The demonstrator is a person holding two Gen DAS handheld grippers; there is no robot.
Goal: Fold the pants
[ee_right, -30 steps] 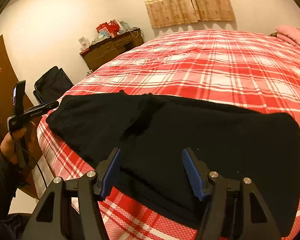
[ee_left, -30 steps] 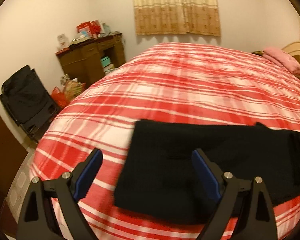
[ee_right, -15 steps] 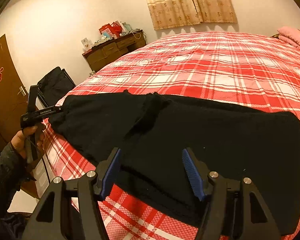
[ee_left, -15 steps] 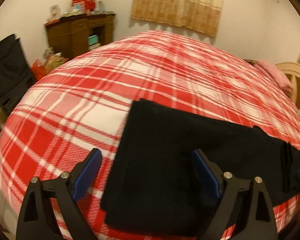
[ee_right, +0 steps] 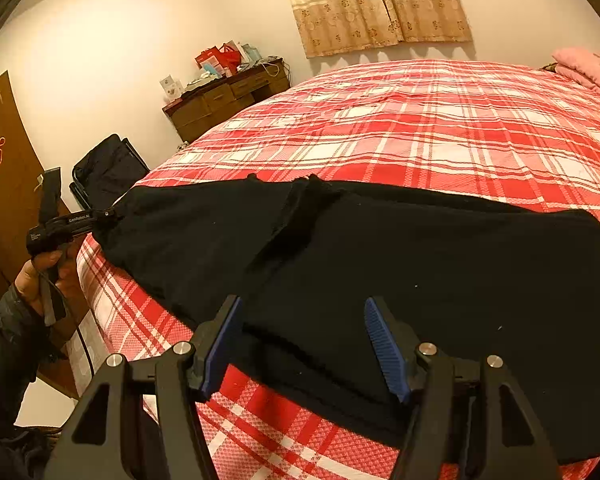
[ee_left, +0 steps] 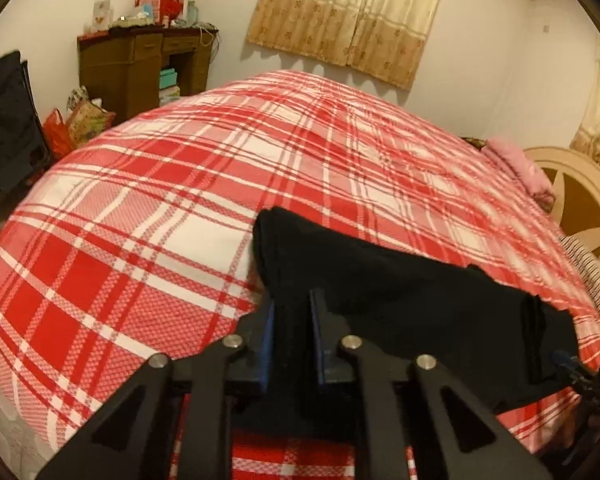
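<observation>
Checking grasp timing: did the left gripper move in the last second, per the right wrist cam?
Yes. The left gripper has come in from short of the bed's corner to the black pants, and its jaws have shut on the leg end.

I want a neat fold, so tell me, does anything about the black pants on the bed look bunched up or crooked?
Yes. A puckered ridge of fabric runs across the middle of the black pants, where the cloth bunches instead of lying flat. The end by the left gripper also lifts off the plaid bedspread, pinched between its fingers.
</observation>
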